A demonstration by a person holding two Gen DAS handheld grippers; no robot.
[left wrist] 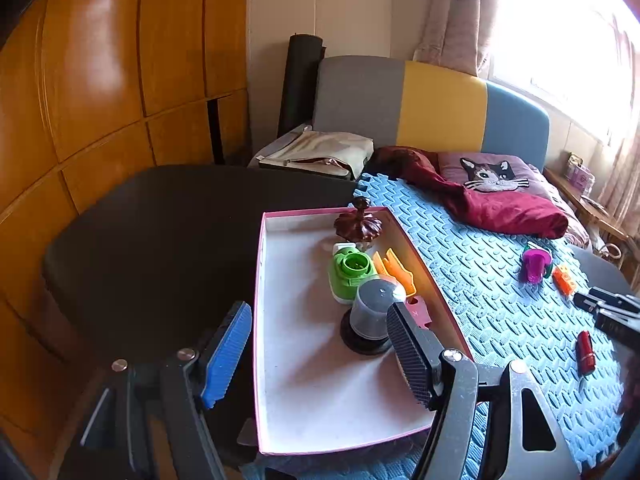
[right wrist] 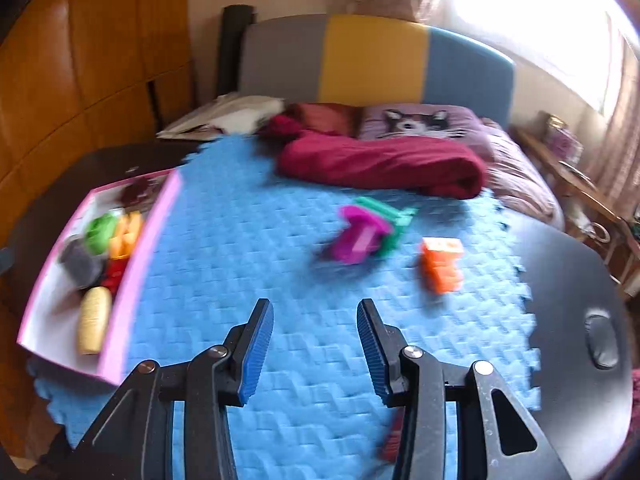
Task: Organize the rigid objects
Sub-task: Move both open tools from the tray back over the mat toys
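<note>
A pink-rimmed white box (left wrist: 320,400) holds a brown ornament (left wrist: 358,224), a green cap piece (left wrist: 350,272), orange pieces (left wrist: 394,270) and a grey cup (left wrist: 374,310) on a black base. My left gripper (left wrist: 316,320) hovers open over the box, its right finger beside the grey cup. On the blue foam mat (right wrist: 240,240) lie a magenta toy (right wrist: 358,238), a green piece (right wrist: 394,216) and an orange block (right wrist: 440,266). A red lipstick (left wrist: 585,352) lies near the mat's right edge. My right gripper (right wrist: 314,308) is open above bare mat. The right wrist view is blurred.
The box (right wrist: 138,260) also holds a pale yellow ridged object (right wrist: 94,320). The mat lies on a dark round table (left wrist: 140,240). Behind are a maroon cloth (right wrist: 380,164), a cat pillow (left wrist: 488,174) and a tricolour headboard (left wrist: 440,108). A dark oval object (right wrist: 600,340) sits at the table's right.
</note>
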